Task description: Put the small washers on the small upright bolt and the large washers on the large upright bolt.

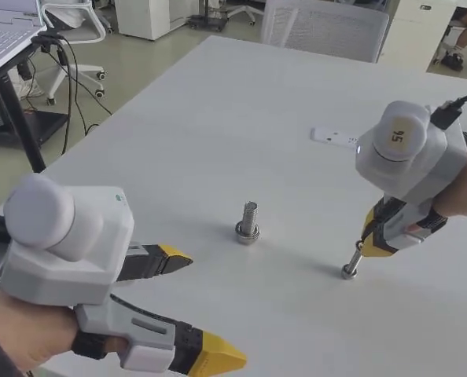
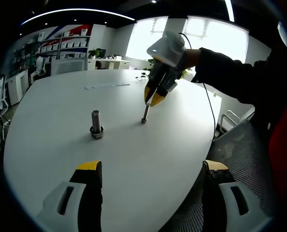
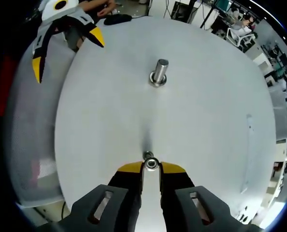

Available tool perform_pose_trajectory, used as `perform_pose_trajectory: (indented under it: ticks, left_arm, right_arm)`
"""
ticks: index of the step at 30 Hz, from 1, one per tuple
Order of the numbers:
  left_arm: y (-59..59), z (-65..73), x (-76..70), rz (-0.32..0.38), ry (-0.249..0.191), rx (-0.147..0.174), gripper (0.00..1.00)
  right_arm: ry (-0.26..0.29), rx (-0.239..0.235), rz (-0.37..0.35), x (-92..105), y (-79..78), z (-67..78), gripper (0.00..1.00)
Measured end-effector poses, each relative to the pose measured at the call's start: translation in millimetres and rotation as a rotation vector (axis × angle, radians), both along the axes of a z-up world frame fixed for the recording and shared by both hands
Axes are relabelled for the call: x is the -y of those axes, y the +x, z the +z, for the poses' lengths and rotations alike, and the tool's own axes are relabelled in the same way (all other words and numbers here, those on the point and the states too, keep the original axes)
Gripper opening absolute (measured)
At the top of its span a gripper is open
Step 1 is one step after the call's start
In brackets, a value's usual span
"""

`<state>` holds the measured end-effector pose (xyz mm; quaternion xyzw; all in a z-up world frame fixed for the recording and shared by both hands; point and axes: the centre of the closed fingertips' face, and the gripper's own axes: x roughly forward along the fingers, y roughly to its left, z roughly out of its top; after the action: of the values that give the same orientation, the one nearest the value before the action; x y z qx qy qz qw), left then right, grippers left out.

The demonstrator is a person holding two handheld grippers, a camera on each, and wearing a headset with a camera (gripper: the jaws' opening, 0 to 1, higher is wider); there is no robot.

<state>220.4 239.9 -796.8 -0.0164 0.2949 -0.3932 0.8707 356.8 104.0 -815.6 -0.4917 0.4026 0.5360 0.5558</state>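
Observation:
The large upright bolt (image 1: 248, 217) (image 2: 95, 121) (image 3: 159, 68) stands mid-table with large washers (image 1: 247, 232) stacked at its base. To its right stands the small bolt (image 1: 351, 263) (image 2: 145, 114), leaning slightly. My right gripper (image 1: 365, 247) (image 2: 150, 99) (image 3: 150, 166) hangs right over the small bolt's top, its jaws nearly together around a small washer (image 3: 150, 163). My left gripper (image 1: 198, 306) (image 2: 152, 166) (image 3: 66, 50) waits at the table's near left edge, open and empty, well short of the large bolt.
A thin white strip (image 1: 334, 137) (image 2: 107, 86) lies flat on the white table (image 1: 218, 118) behind the right gripper. Off the table's left side are a laptop (image 1: 5, 31) on a stand and hanging cables. A mesh chair (image 1: 320, 27) stands at the far edge.

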Motion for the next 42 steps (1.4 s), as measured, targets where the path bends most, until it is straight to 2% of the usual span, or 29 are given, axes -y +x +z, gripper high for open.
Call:
perform_pose_trajectory:
  ticks: [9,25,42]
  left_arm:
    - [-0.2,0.0,-0.6,0.004,0.001,-0.001,0.85]
    - [-0.5,-2.5,-1.0,0.004,0.005,-0.012,0.85]
    - [-1.1,-4.6,-1.8,0.003,0.008,-0.021,0.85]
  right_arm:
    - [-0.004,-0.011,0.001,-1.0,-1.5,-4.9,0.14]
    - [-0.007,-0.040,-0.011,-1.2,-2.7,-28.1,0.14]
    - [-0.003,-0.062,-0.017,-4.2,-6.5,-41.2,0.14]
